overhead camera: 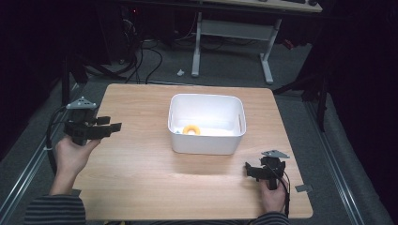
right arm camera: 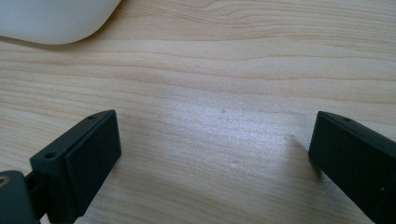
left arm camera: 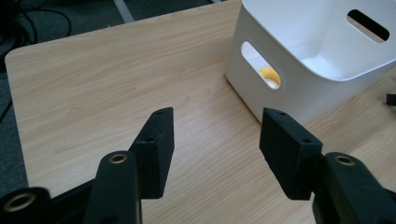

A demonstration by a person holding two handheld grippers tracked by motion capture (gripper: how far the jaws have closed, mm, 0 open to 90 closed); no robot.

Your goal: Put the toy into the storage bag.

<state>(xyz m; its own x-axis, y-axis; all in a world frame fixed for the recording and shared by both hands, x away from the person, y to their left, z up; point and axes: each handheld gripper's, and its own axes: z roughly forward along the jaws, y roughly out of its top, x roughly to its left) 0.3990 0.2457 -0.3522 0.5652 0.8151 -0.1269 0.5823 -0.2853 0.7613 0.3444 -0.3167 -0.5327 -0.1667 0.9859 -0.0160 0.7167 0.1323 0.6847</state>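
A white plastic bin stands on the middle of the wooden table, and a yellow ring lies on its floor. Through the bin's handle slot, the left gripper view catches the yellow ring inside the bin. My left gripper is held above the table's left side, open and empty, jaws towards the bin. In its own view the left gripper has bare wood between its jaws. My right gripper rests low near the front right edge, open and empty. Its jaws spread wide in the right gripper view.
A corner of the bin shows at the top left of the right gripper view. A small grey piece lies at the table's right edge. Beyond the table stand a white desk frame and cables on the floor.
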